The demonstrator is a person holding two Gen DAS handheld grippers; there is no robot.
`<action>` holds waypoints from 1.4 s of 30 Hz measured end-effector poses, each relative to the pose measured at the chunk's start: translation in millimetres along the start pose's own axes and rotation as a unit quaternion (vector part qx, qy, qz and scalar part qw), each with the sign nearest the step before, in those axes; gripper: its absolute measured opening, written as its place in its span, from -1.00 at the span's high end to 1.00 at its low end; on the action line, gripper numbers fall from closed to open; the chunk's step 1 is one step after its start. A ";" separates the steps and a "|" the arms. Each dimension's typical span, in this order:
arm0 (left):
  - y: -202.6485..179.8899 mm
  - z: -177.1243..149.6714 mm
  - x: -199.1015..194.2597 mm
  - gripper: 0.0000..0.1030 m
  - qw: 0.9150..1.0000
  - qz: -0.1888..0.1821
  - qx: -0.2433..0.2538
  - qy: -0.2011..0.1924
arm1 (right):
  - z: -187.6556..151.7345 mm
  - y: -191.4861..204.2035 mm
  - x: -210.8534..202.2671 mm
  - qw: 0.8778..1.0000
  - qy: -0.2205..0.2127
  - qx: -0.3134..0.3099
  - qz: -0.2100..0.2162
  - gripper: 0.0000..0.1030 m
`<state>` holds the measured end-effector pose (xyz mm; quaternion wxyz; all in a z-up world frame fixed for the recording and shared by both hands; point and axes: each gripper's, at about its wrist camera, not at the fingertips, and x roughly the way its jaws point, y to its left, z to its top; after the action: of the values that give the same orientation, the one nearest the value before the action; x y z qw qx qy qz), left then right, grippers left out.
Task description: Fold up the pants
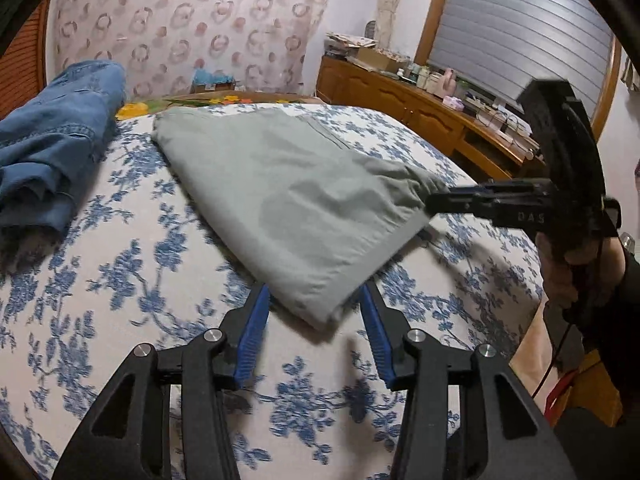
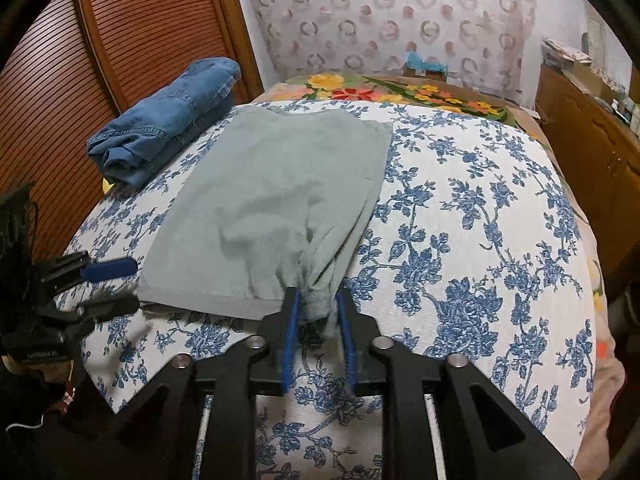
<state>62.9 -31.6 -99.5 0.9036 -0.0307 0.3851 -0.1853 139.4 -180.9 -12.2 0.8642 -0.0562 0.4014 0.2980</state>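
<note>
Right wrist view shows a bed (image 2: pixel 460 208) under a blue-flowered white cover, a slatted wooden door (image 2: pixel 80 60) to the left and folded jeans (image 2: pixel 168 120) beside it. Grey-green pants (image 2: pixel 272 184) lie folded ahead of the right gripper (image 2: pixel 317 304), which pinches their bunched near corner. The left gripper (image 1: pixel 316 300) stands spread, its fingers either side of the other near corner.

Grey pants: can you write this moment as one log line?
folded grey cotton pants on bed | right hand-held gripper pinching corner | left hand-held gripper open
</note>
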 end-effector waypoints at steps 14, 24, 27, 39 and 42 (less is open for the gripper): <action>-2.3 0.3 -4.7 0.75 1.000 0.020 0.020 -0.004 | 1.7 -11.5 18.9 0.998 0.007 0.027 0.055 0.73; 9.8 -7.7 -61.2 0.76 0.999 0.025 0.028 -0.034 | -18.1 29.2 -25.6 0.995 0.005 0.006 0.100 0.76; 13.0 -18.9 -69.8 0.76 0.999 0.029 0.024 -0.030 | -28.8 41.5 -34.9 0.994 0.009 0.001 0.110 0.76; 23.3 -42.0 -63.0 0.75 0.999 0.041 0.001 -0.007 | -27.8 29.7 -47.5 0.999 -0.005 0.007 0.039 0.52; 24.3 -44.5 -59.2 0.75 0.999 0.041 -0.001 -0.003 | -12.3 22.4 -42.4 1.000 -0.024 0.005 0.019 0.52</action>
<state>1.4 16.1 -95.0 0.9117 -0.0167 0.3831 -0.1474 97.5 -186.7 13.6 0.8680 -0.0373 0.3833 0.3135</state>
